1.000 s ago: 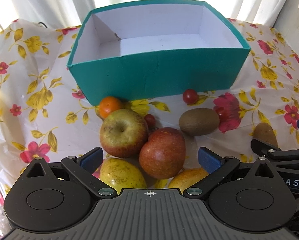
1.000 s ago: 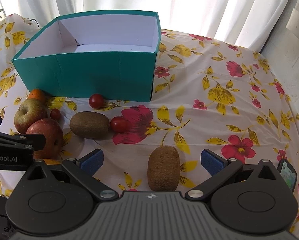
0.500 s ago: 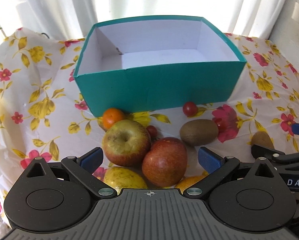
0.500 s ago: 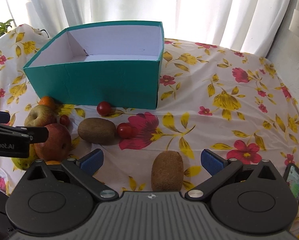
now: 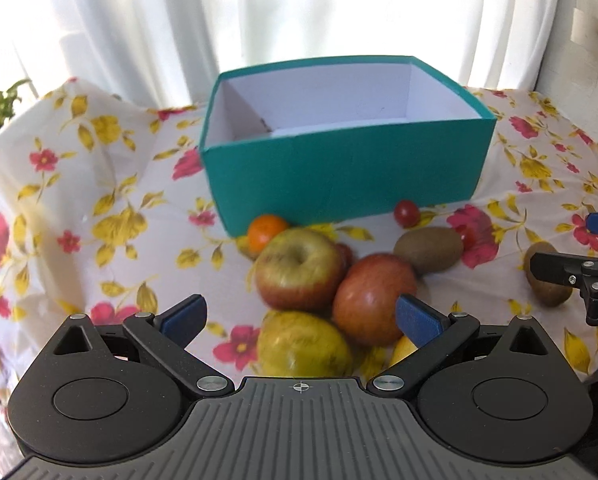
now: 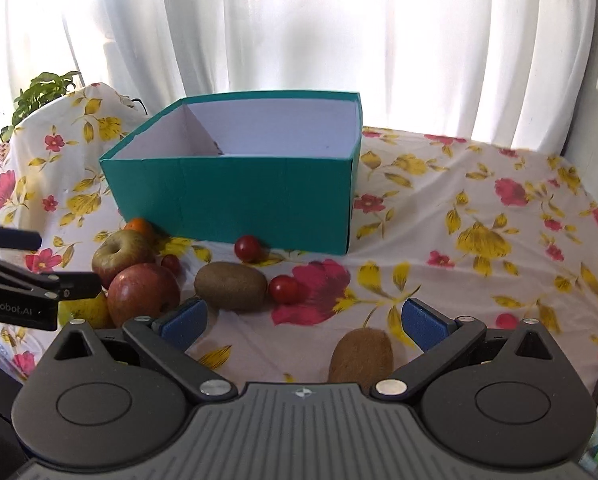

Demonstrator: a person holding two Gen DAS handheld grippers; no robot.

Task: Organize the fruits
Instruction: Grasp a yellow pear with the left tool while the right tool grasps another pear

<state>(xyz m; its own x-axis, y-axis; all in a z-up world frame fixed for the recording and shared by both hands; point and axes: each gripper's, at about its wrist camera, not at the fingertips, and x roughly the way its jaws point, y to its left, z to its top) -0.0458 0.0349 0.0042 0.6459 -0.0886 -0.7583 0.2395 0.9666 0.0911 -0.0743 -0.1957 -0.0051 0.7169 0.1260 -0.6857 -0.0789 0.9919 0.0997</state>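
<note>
Fruit all lies in front of the teal box [image 5: 347,168], none inside. Left of it, my left gripper [image 5: 299,316] gapes empty over the green-red apple [image 5: 299,268] and red apple [image 5: 373,298]; both grippers have backed away since a second ago, so picking hasn't begun. Rightward, my right gripper [image 6: 303,318] spreads empty above the near kiwi [image 6: 361,354].

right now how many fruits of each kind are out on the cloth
apples: 2
yellow-green fruits, kind unclear: 2
kiwis: 2
cherry tomatoes: 3
orange citrus: 1
total: 10
</note>
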